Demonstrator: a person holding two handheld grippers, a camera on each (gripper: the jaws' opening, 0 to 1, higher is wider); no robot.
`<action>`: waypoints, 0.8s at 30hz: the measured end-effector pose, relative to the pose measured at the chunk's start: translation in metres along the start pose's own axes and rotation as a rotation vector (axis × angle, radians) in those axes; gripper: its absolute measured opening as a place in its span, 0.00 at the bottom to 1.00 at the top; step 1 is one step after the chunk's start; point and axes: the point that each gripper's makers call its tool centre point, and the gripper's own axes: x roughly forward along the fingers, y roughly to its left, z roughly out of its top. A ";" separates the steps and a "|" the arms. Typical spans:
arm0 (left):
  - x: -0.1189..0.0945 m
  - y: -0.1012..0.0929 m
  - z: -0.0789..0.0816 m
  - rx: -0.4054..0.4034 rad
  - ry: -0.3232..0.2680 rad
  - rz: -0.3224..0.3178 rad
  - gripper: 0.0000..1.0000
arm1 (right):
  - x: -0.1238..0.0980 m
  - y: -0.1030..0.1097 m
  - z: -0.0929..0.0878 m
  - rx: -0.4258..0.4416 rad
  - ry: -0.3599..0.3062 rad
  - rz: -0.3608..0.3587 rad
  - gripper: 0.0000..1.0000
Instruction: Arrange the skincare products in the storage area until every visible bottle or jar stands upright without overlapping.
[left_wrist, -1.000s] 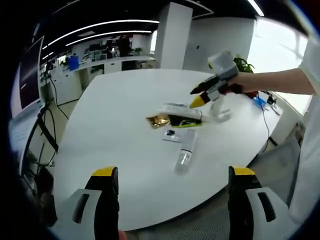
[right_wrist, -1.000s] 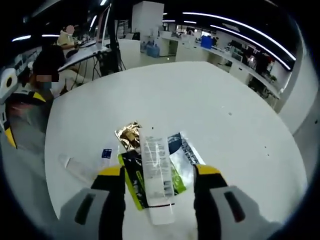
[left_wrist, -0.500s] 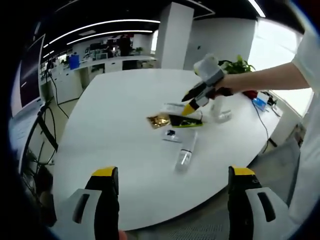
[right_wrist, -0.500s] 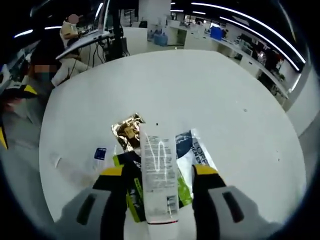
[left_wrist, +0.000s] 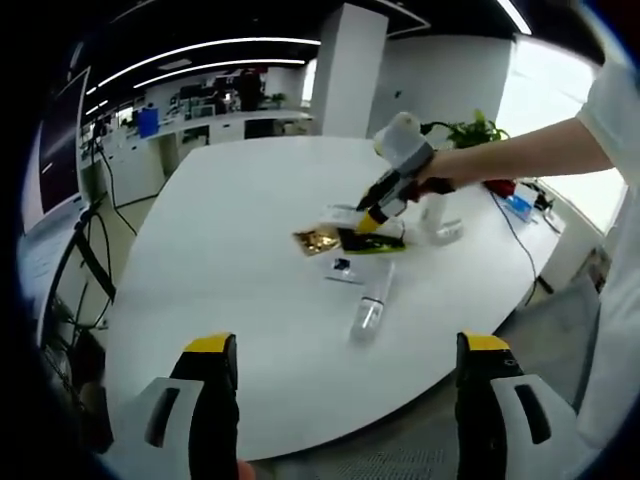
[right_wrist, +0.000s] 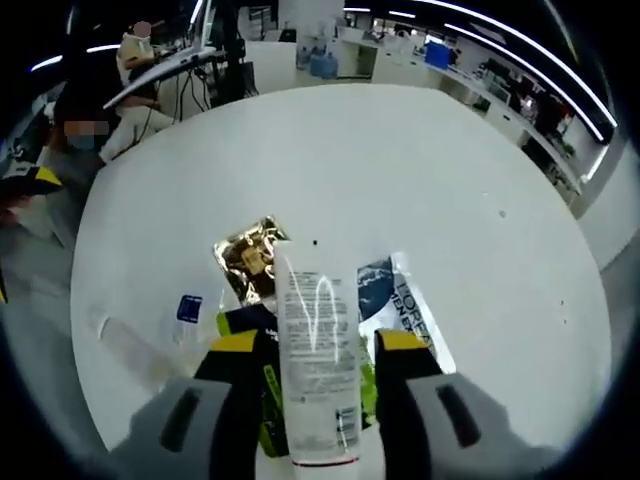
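In the right gripper view a white tube (right_wrist: 315, 350) lies flat on sachets, and my right gripper (right_wrist: 317, 343) stands open with one jaw close on each side of it. A gold sachet (right_wrist: 250, 255), a green sachet (right_wrist: 240, 322) and a blue-white sachet (right_wrist: 405, 300) lie around the tube. In the left gripper view the right gripper (left_wrist: 372, 220) points down onto that pile. A clear bottle (left_wrist: 372, 305) lies on its side nearer me. A white bottle (left_wrist: 437, 215) stands upright behind the pile. My left gripper (left_wrist: 347, 345) hangs open at the table's near edge, holding nothing.
The round white table (left_wrist: 240, 200) has bare room left of and behind the pile. A small blue sachet (left_wrist: 343, 268) lies between the pile and the clear bottle. Cables and a red item (left_wrist: 510, 195) sit at the far right. Desks and seated people (right_wrist: 140, 45) lie beyond.
My right gripper has dropped toward the pile, so the white tube now sits between its jaws, which have drawn in a little. The left gripper has stayed still.
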 end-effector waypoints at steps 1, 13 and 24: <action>0.000 0.000 0.000 -0.001 0.001 0.000 0.88 | 0.001 0.000 0.000 0.000 0.002 0.001 0.43; 0.001 0.000 -0.001 -0.001 0.009 0.003 0.88 | 0.011 -0.003 -0.004 0.001 0.006 -0.018 0.35; 0.001 0.000 -0.001 0.000 0.006 0.003 0.88 | 0.010 -0.005 -0.003 -0.004 -0.014 -0.030 0.34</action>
